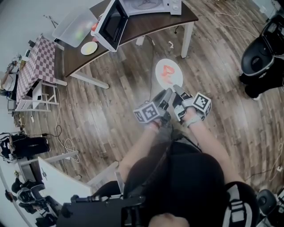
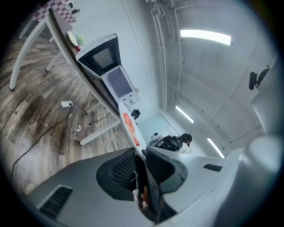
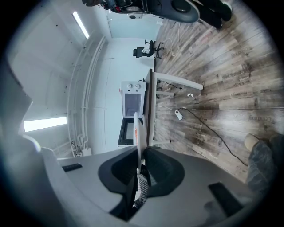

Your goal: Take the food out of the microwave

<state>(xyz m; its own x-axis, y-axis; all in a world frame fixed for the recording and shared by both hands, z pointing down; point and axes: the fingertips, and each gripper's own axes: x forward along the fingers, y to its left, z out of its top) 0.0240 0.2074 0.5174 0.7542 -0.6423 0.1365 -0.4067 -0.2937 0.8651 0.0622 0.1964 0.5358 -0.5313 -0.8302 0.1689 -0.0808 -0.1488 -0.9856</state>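
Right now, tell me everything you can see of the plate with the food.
The plate is round and white, carrying reddish-orange food. It hangs roughly level above the wood floor, away from the open microwave, its near rim clamped by the left gripper and the right gripper, side by side.

View from above: the left gripper (image 1: 167, 94) and right gripper (image 1: 177, 90), side by side, held the near rim of a white plate (image 1: 168, 72) of red food over the wooden floor (image 1: 111, 111). Beyond it, the microwave (image 1: 148, 6) stood on a dark table (image 1: 146, 25), its door (image 1: 112, 24) open.
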